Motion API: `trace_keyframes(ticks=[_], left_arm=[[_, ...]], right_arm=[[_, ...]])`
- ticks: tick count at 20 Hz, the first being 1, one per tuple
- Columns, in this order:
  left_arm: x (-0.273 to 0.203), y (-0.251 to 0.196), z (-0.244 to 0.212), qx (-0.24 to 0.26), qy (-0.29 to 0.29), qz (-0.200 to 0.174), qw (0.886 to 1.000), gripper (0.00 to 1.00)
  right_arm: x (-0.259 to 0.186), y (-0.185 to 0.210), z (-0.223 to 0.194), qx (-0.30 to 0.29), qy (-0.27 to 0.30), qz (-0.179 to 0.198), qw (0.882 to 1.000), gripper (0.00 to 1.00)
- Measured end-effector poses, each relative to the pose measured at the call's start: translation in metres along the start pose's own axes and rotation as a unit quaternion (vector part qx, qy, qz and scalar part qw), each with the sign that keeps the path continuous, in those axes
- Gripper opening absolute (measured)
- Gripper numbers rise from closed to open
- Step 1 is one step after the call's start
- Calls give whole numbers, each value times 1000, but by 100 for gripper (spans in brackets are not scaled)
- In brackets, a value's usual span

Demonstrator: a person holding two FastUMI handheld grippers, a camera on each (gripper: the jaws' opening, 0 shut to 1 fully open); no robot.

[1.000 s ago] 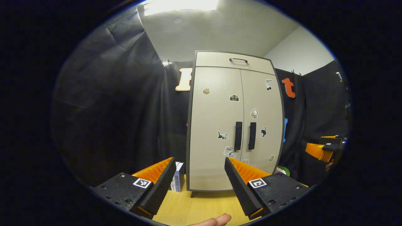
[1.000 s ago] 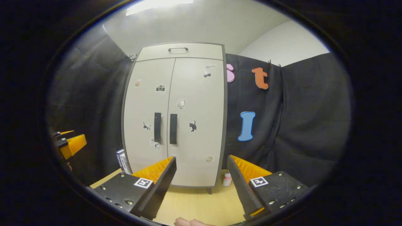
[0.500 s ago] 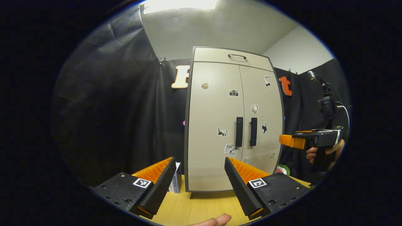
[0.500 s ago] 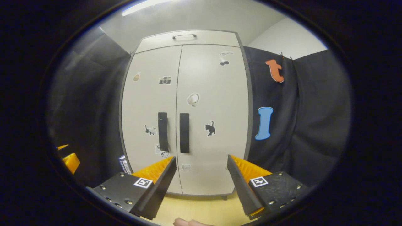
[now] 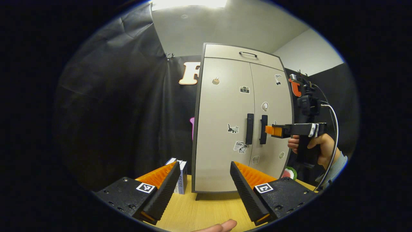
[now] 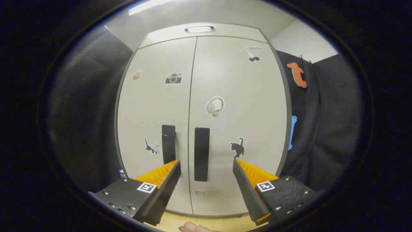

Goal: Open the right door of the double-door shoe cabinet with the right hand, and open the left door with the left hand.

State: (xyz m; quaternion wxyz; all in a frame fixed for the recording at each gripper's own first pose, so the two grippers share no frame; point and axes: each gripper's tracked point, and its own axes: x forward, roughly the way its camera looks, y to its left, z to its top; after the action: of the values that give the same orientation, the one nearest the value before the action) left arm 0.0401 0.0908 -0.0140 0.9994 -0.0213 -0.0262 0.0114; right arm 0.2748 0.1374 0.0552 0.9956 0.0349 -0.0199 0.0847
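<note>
**Right gripper closes in on its handle**

The right gripper (image 6: 206, 167) has pushed up near the shoe cabinet (image 5: 225, 129), jaws wide, the right door's handle (image 6: 201, 154) showing between them. Both doors are shut. The left gripper (image 5: 204, 170) hangs back over the counter (image 5: 199, 212), jaws wide, well short of the left handle (image 5: 249, 129).
</note>
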Motion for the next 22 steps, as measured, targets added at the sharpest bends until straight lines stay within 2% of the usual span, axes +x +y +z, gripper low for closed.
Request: trace_keyframes(ticks=[4, 8, 9, 10, 11, 15, 16, 17, 18, 19, 22], left_arm=[[-4, 7, -4, 2, 3, 4, 1000, 97], [-9, 13, -8, 7, 3, 5, 1000, 97], [-10, 14, -9, 5, 2, 4, 1000, 96], [-11, 17, -11, 3, 2, 4, 1000, 96], [-11, 20, -12, 1, 2, 6, 1000, 96], [-14, 33, -18, 0, 7, 16, 1000, 97], [-13, 35, -19, 1, 9, 17, 1000, 97], [-14, 36, -20, 3, 10, 18, 1000, 97], [-13, 36, -23, 4, 12, 18, 1000, 97], [-14, 35, -25, 6, 15, 17, 1000, 97], [-16, 35, -32, 7, 26, 17, 1000, 97]], right_arm=[[29, 4, -4, -3, 9, 3, 1000, 97], [45, 2, -11, 31, 25, -1, 999, 97], [48, -2, -12, 40, 27, -8, 999, 90], [52, 2, -14, 57, 30, -1, 998, 84], [56, 5, -15, 70, 34, 6, 997, 66], [67, 11, -22, 71, 45, 15, 996, 52], [70, 12, -20, 64, 40, 11, 997, 42], [68, 13, -21, 43, 41, 14, 998, 41], [70, 14, -21, 20, 39, 7, 999, 31], [69, 13, -21, 17, 44, 3, 999, 27], [72, 11, -28, 24, 60, 1, 998, 25]])
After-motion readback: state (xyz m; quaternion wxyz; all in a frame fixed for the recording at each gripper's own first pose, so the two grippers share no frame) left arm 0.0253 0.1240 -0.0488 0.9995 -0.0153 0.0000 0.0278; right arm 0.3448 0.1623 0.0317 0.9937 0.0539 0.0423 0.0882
